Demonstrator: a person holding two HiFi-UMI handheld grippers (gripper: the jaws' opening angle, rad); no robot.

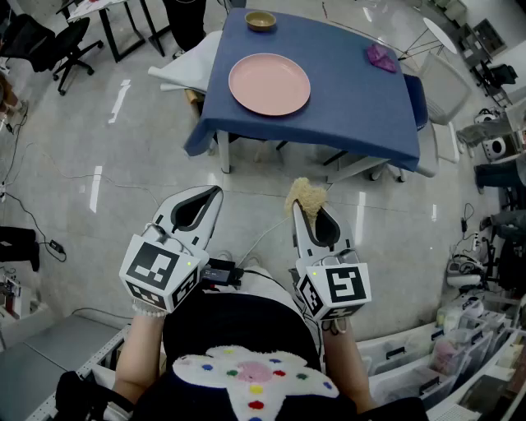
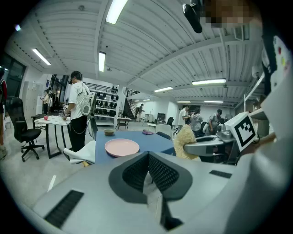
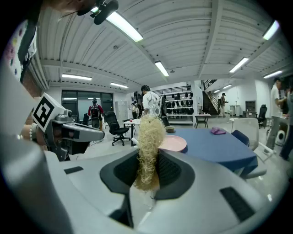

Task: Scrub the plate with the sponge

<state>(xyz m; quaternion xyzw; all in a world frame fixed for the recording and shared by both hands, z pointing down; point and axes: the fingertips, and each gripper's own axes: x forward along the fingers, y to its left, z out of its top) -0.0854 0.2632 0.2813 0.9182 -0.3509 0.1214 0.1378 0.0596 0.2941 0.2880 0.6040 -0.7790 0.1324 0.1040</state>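
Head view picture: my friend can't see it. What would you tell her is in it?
Seen from above, a person's right gripper holds a fluffy yellow sponge in its jaws, and the left gripper is shut and empty. Ahead of them stands a blue table with a pink plate, a small brown bowl and a purple thing on it.

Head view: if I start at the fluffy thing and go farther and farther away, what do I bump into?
Yellow sponge → pink plate → small brown bowl, the farthest one.
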